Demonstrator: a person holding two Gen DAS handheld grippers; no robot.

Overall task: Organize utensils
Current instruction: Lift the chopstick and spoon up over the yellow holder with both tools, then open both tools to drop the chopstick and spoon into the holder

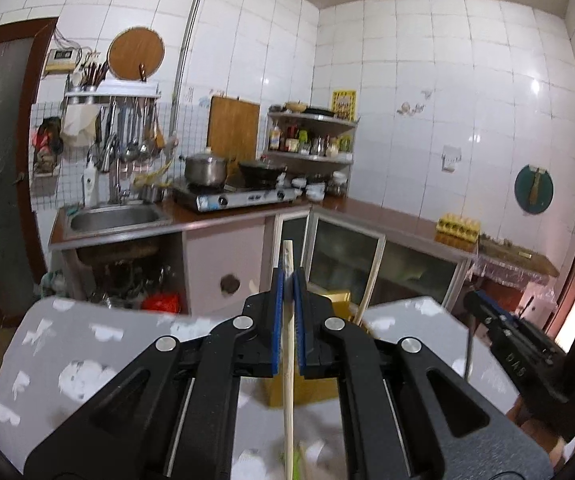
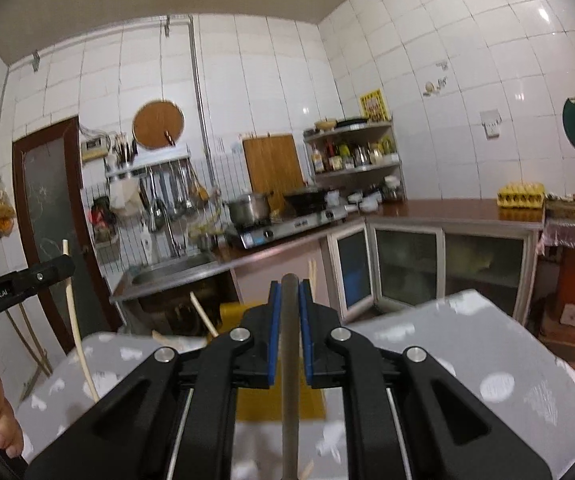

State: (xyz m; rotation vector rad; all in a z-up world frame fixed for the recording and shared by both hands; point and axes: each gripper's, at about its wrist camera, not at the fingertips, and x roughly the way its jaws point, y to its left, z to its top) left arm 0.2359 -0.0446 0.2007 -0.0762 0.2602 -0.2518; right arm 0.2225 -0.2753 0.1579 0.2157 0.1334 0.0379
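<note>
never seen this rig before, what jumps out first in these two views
Front and centre, the left gripper is shut on a pale wooden chopstick, and the right gripper is shut on a grey metal rod. Behind them stands a steel pot on the gas stove.

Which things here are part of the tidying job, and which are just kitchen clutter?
In the job:
pale wooden stick, clamped in the left tool
grey metal rod, clamped in the right tool

Just lying about:
pot
egg tray
sink
</note>
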